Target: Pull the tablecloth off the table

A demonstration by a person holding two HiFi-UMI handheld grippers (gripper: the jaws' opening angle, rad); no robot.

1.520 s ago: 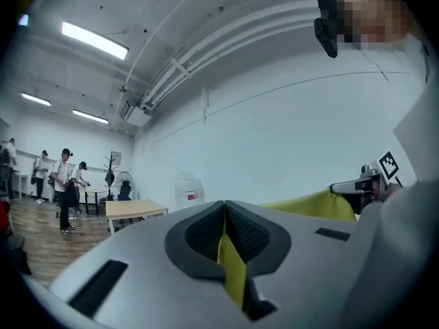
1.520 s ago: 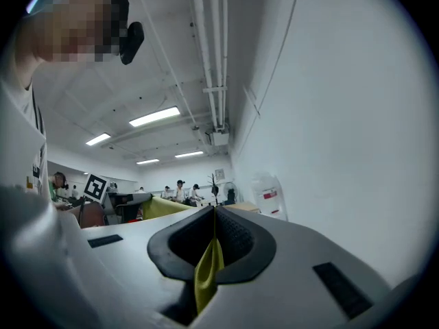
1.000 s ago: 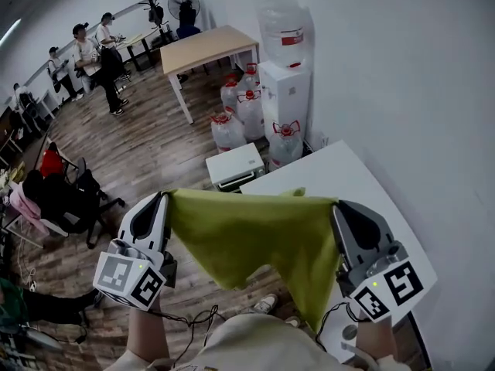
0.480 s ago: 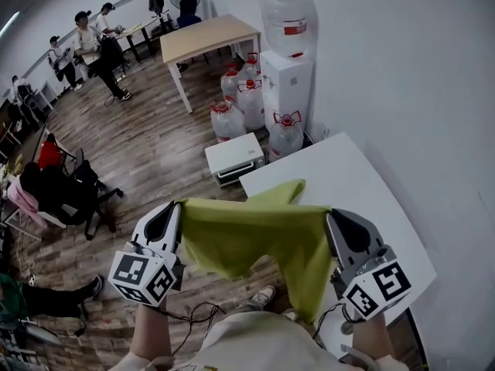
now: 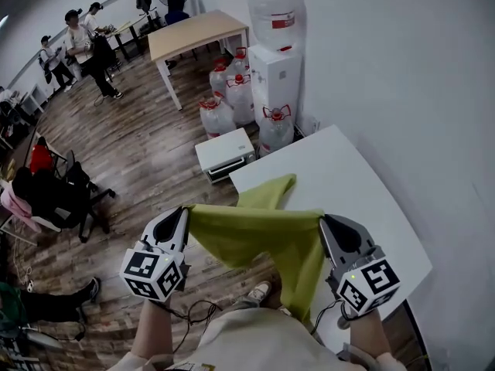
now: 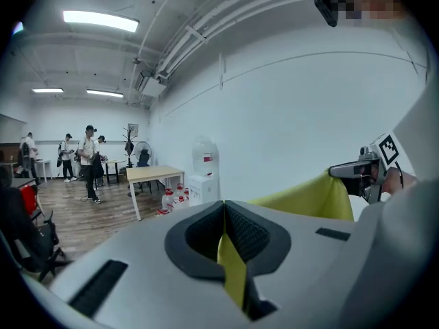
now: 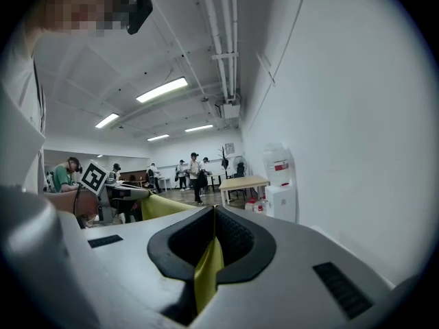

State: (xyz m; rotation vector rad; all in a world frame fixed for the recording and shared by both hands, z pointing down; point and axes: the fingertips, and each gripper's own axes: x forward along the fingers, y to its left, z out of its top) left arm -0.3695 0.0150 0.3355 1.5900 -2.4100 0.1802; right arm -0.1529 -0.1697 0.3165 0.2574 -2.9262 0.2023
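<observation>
Left claw (image 5: 186,209): clamped tight on one end of the cloth (image 5: 255,234). In the left gripper view I see a yellow-green strip pinched flat between the pads.
Right claw (image 5: 321,219): clamped on the cloth's other end. In the right gripper view I see the same fabric squeezed between its pads and trailing out below them.
Cloth: yellow-green, its top edge pulled straight from claw to claw. A long fold droops under the right claw. One corner pokes forward of both claws and looks to rest on the near edge of the tabletop (image 5: 348,184).
Tabletop: white, ahead of and to the right of the right claw.
Left claw position: off the tabletop's side, over the floor (image 5: 139,153), which is wood.
Ahead of claws: a white box (image 5: 224,151) on the floor, then bottles (image 5: 218,114) and a dispenser (image 5: 274,76) along the wall.
Far ahead, left of the left claw: a desk (image 5: 193,33) and people (image 5: 81,45) standing.
</observation>
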